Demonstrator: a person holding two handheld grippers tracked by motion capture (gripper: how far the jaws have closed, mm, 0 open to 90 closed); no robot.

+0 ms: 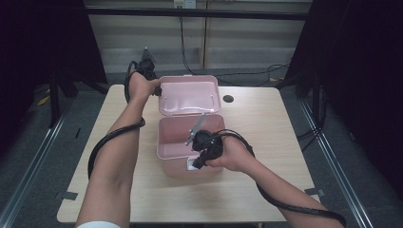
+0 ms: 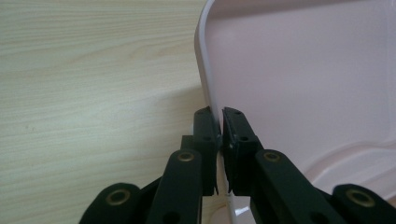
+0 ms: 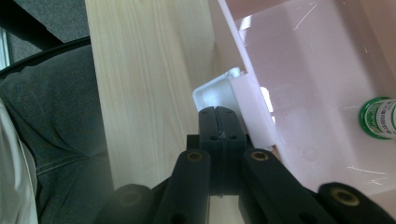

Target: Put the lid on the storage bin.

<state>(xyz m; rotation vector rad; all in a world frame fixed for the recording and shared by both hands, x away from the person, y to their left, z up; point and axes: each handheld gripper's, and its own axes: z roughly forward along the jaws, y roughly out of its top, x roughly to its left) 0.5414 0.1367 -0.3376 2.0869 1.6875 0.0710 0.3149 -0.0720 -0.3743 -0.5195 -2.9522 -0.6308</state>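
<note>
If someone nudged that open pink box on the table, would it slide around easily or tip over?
The pink box would probably slide: it looks like thin, smooth plastic on a smooth wooden table, and it holds little besides a small green-capped bottle. Its raised lid, pinched by the left gripper, may make it somewhat back-heavy, so it could tip backwards.

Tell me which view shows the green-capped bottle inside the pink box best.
The right gripper view: the bottle lies on the box floor at the frame's right edge, its green cap and label visible though partly cut off. In the high view I cannot make it out inside the box. The left gripper view looks at the lid instead.
</note>
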